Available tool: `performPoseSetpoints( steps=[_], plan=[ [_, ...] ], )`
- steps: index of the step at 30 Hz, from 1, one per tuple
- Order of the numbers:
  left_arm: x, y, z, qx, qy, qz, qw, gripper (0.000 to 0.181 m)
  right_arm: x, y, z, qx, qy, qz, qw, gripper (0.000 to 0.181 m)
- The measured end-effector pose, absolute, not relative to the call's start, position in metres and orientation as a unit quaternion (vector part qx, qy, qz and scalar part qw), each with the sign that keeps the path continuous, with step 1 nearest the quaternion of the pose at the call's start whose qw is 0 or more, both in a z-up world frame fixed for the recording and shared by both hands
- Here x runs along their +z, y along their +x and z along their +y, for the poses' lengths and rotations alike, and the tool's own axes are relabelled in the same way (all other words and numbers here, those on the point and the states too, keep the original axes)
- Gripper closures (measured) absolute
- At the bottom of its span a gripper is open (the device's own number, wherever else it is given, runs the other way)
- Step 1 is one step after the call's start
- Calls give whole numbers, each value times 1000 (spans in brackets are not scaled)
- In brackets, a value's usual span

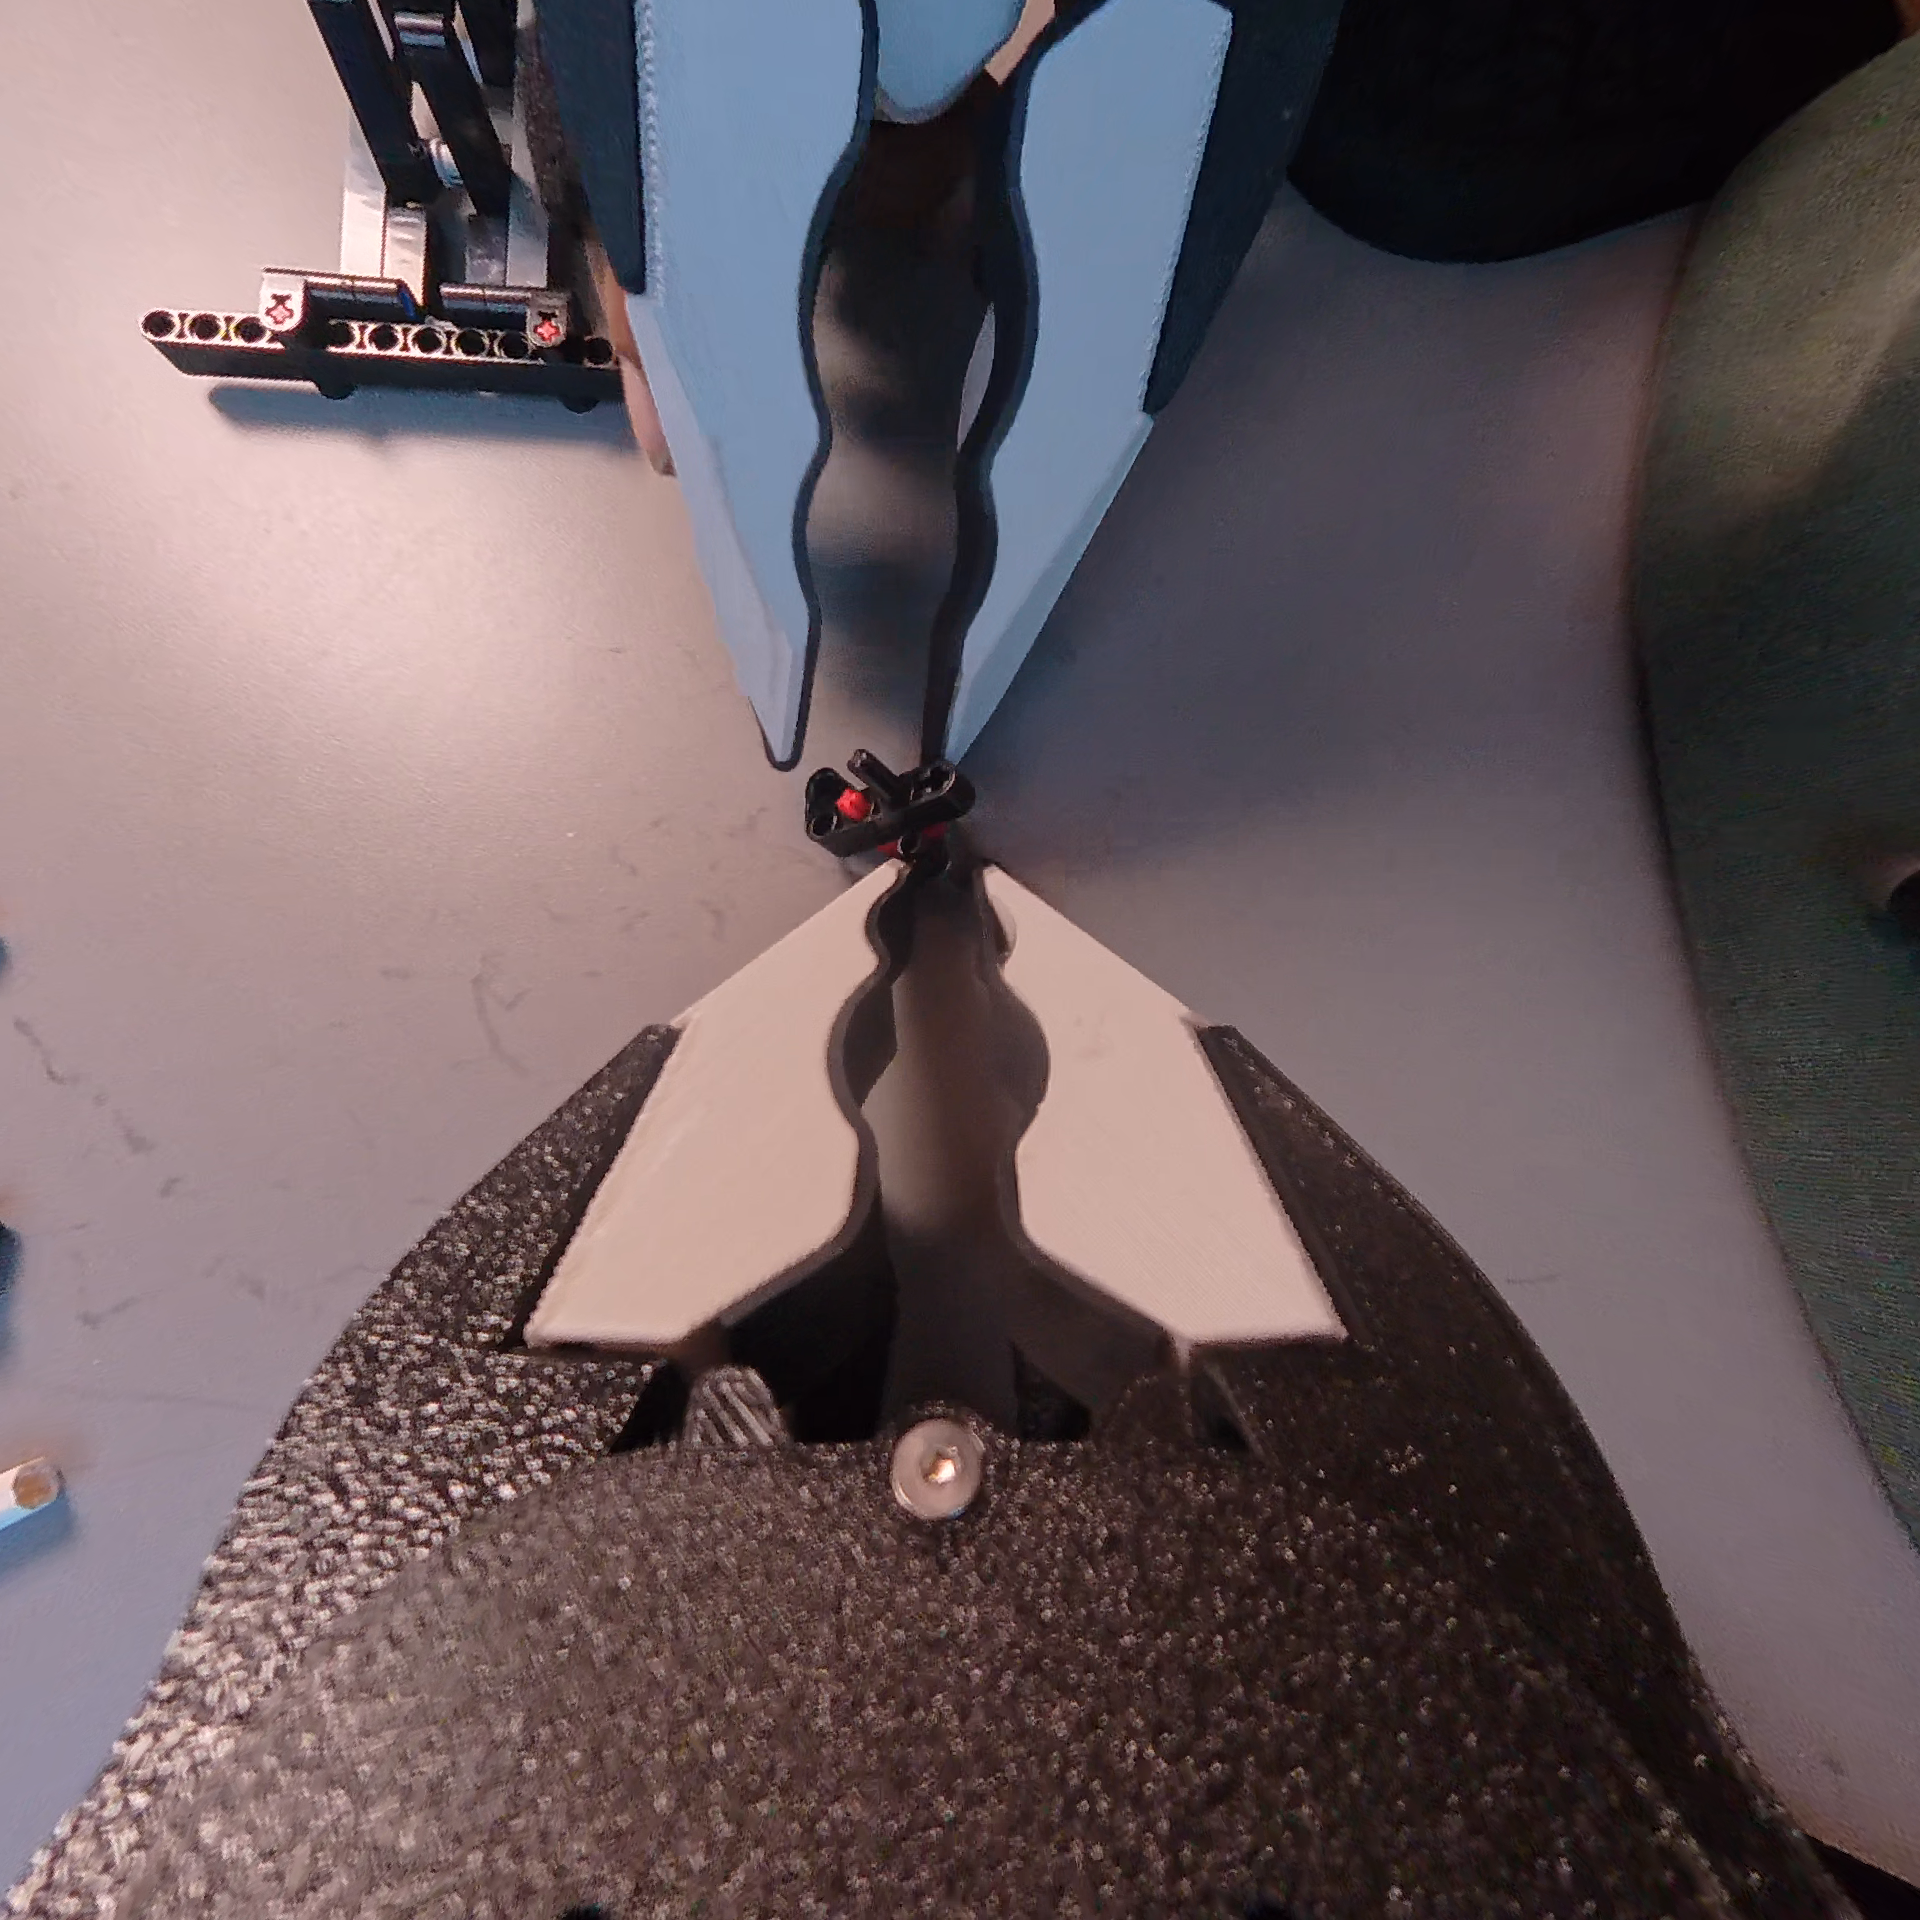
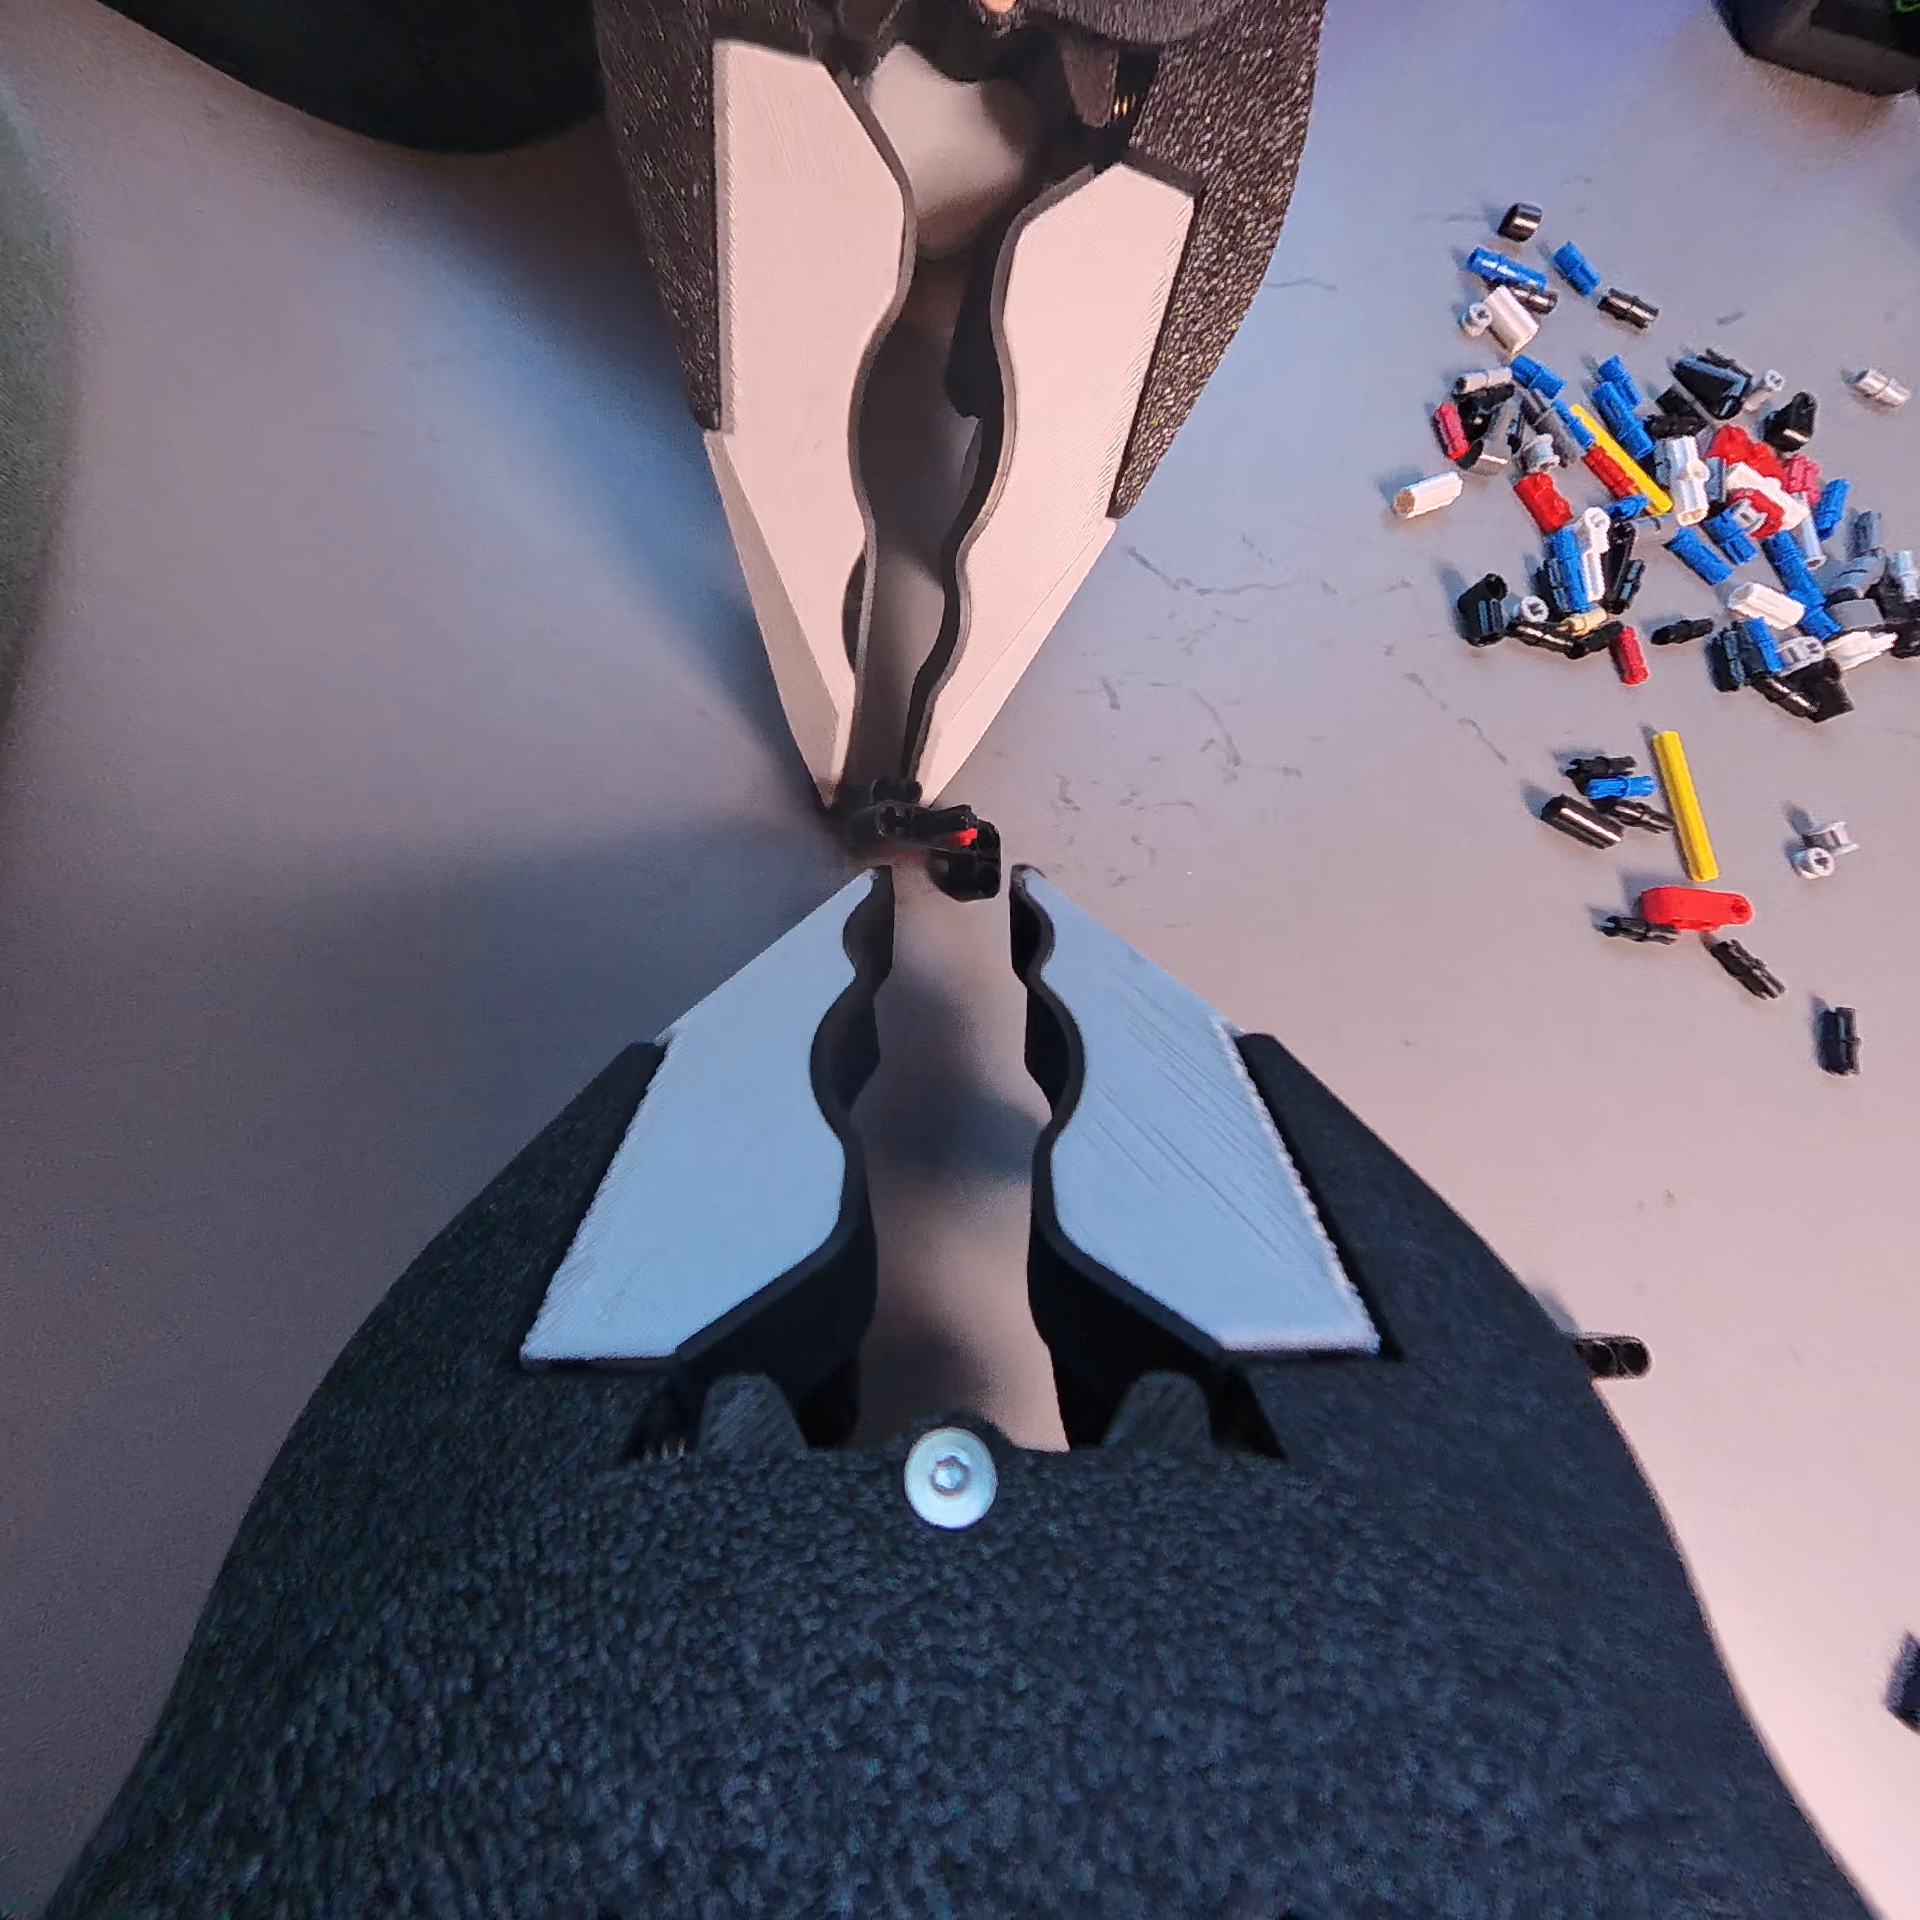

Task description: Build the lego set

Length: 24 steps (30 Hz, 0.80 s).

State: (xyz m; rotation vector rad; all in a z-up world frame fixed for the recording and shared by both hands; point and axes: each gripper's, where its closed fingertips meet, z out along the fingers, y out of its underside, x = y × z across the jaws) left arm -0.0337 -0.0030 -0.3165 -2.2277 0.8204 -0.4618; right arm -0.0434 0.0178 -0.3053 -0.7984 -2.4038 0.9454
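Black frame assembly (image 1: 416,260), at 11 o'clock, upper part cut off by the frame edge. Centre: left gripper (image 1: 940,868) pinched tight on a small black-and-red connector cluster (image 1: 888,810); its exact parts are hard to make out. Opposite, right gripper (image 2: 951,883), fingers parted around the cluster's far end. At 2 o'clock, loose pieces (image 2: 1683,499) on the grey table (image 2: 1247,1039).

A scuffed grey tabletop (image 2: 1299,1039) meets a green upholstered chair (image 1: 1808,727).
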Motion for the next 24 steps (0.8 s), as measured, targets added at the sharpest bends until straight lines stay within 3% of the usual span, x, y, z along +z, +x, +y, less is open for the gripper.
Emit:
performPoseSetpoints(
  steps=[11,16,24],
  plan=[
    [-317,-34,-2,-137,-855,337,369,172,-289,-41,3,412,-328,-832,173,161],
    [-317,-34,-3,-137,-856,337,368,173,-287,-37,-2,397,-305,-843,197,176],
    [-317,-33,-4,-150,-860,324,363,168,-294,-34,-9,364,-272,-862,226,177]
  ],
)
